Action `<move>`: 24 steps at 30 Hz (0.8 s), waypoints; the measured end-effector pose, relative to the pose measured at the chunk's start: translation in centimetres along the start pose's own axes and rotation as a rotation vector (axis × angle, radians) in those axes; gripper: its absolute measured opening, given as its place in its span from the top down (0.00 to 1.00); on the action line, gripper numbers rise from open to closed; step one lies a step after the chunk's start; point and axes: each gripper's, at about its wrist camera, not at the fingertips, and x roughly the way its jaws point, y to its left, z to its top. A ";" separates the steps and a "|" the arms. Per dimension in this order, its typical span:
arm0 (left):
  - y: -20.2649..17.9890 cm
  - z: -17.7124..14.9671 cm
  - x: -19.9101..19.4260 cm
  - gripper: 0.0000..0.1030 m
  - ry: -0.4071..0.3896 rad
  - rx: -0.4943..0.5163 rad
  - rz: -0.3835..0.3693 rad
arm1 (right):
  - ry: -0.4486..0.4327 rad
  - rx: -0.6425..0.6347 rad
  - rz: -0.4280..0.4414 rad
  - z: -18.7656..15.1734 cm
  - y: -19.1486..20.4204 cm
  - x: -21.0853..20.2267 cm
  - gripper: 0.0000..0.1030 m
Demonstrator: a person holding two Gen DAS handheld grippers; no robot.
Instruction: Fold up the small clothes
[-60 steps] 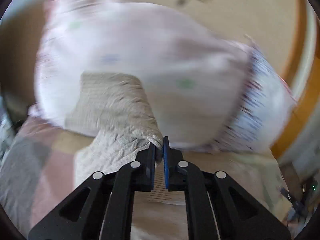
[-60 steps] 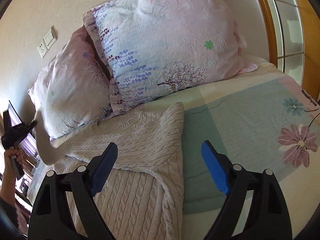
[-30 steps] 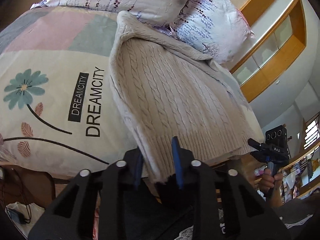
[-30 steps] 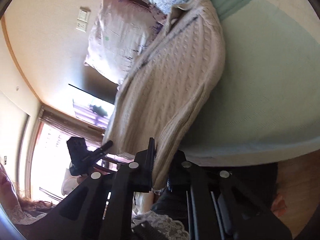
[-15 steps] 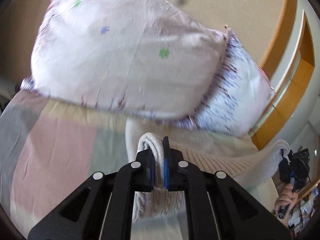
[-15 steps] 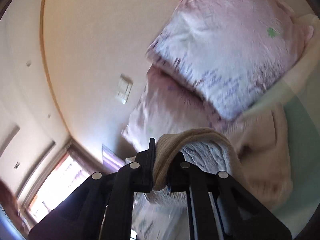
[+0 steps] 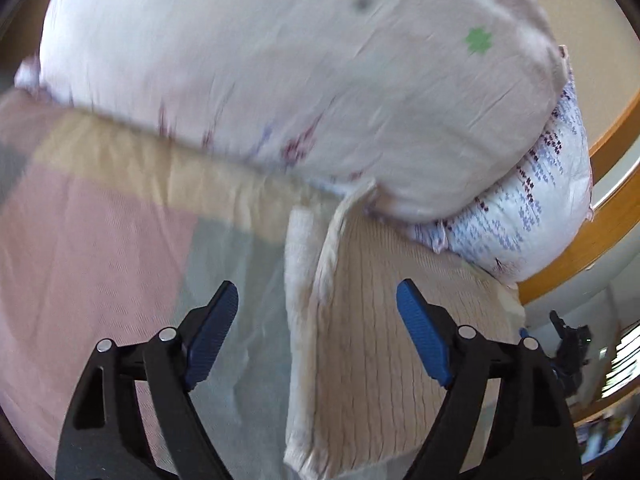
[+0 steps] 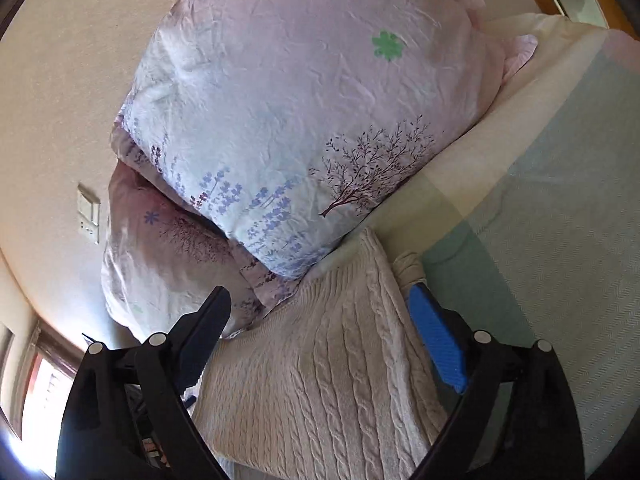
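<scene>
A cream cable-knit sweater (image 7: 376, 336) lies folded on the bed, its top edge against the pillows. My left gripper (image 7: 318, 338) is open and empty, its jaws spread over the sweater's left folded edge. In the right wrist view the sweater (image 8: 320, 376) lies flat between the spread jaws of my right gripper (image 8: 320, 344), which is open and empty above its right side. A rolled bit of knit (image 8: 408, 266) sticks out at the sweater's top right corner.
Two pale floral pillows (image 8: 296, 120) (image 7: 280, 80) lean against the beige wall at the head of the bed. The bedsheet (image 8: 552, 264) has pink, yellow and green blocks. A wooden window frame (image 7: 600, 216) is at the right. A wall switch (image 8: 89, 213) is on the left.
Both grippers were shut on the sweater's hem and carried it up toward the pillows, folding it over. Now both have let go and stand open above the folded sweater.
</scene>
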 end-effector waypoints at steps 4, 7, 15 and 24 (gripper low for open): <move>0.2 -1.5 2.7 0.33 0.081 -0.023 -0.039 | -0.012 -0.011 0.044 -0.5 -0.2 0.7 0.10; -0.2 -1.8 3.8 0.41 0.077 -0.025 -0.030 | -0.026 0.002 0.105 -1.1 -0.6 1.2 0.10; -4.2 -1.3 2.4 0.82 0.061 -0.136 -0.219 | -0.060 0.043 0.176 0.1 -1.3 -0.9 0.10; -29.3 -3.1 12.9 0.67 0.247 0.051 -0.671 | -0.172 -0.011 0.056 3.1 -1.5 -5.0 0.10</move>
